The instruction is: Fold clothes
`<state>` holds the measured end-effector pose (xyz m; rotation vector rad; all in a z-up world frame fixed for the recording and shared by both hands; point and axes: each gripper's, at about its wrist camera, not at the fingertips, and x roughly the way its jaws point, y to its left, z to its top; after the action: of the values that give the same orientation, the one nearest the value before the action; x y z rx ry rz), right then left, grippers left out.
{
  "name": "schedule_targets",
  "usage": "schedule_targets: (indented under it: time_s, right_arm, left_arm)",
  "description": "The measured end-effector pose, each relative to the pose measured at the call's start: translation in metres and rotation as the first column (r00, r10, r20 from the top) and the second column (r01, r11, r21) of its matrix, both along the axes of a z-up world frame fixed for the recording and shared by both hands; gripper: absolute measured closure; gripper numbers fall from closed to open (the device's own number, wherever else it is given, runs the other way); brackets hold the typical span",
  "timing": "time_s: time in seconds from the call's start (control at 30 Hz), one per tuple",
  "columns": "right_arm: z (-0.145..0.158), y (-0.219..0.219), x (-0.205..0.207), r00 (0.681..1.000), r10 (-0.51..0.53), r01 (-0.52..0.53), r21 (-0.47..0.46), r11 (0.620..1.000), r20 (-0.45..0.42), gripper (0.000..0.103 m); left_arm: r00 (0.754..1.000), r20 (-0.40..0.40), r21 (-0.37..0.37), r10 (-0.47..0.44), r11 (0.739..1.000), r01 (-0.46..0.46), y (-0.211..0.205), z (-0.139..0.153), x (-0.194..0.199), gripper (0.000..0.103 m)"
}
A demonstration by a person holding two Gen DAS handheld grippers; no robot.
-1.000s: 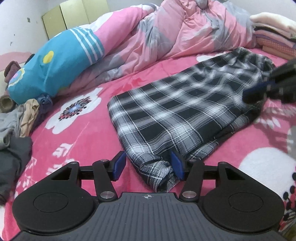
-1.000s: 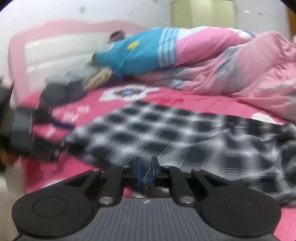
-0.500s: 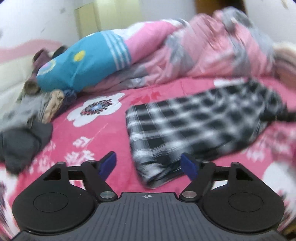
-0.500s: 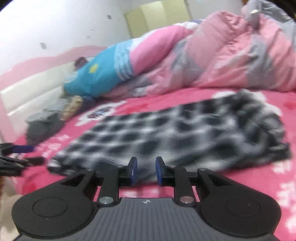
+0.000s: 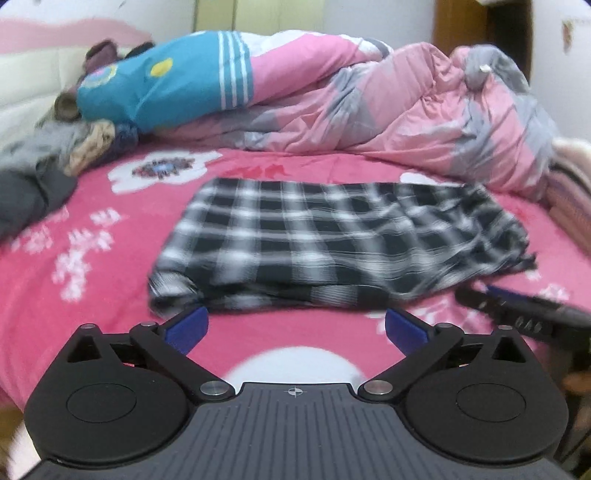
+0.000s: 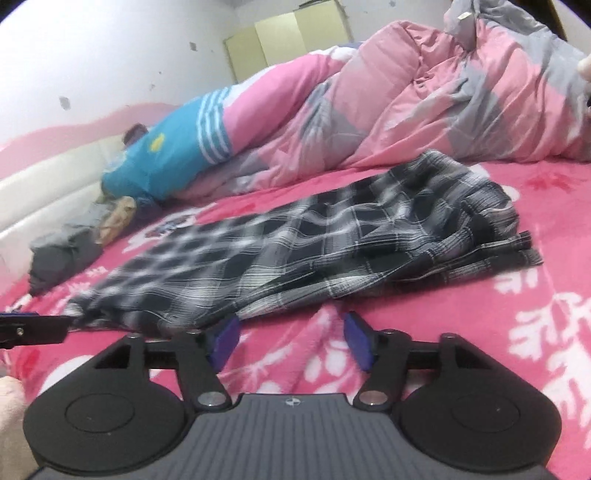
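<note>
Plaid woven garment (image 5: 332, 236), folded rectangle, fleecy blanket (image 5: 92, 258)

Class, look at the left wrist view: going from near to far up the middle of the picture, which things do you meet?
Left tongs, jaws opening with nothing between them → pink bedspread → plaid garment → pink and grey quilt → wall.

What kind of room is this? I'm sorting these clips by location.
Most likely a bedroom: a bed with a pink flowered bedspread, a rumpled pink and grey quilt and a padded headboard. A plaid garment lies on it.
</note>
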<state>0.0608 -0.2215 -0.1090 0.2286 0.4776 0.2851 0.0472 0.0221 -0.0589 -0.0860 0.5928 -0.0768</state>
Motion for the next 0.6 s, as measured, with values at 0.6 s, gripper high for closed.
schedule_targets:
  time_s: [0.6]
  right_arm:
    - [0.004, -0.008, -0.034, 0.988, -0.097, 0.099, -0.007, 0.995, 0.12, 0.005]
  left_arm:
    - [0.986, -0.084, 0.01, 0.145, 0.989, -0.144, -0.041, -0.011, 0.01, 0.0]
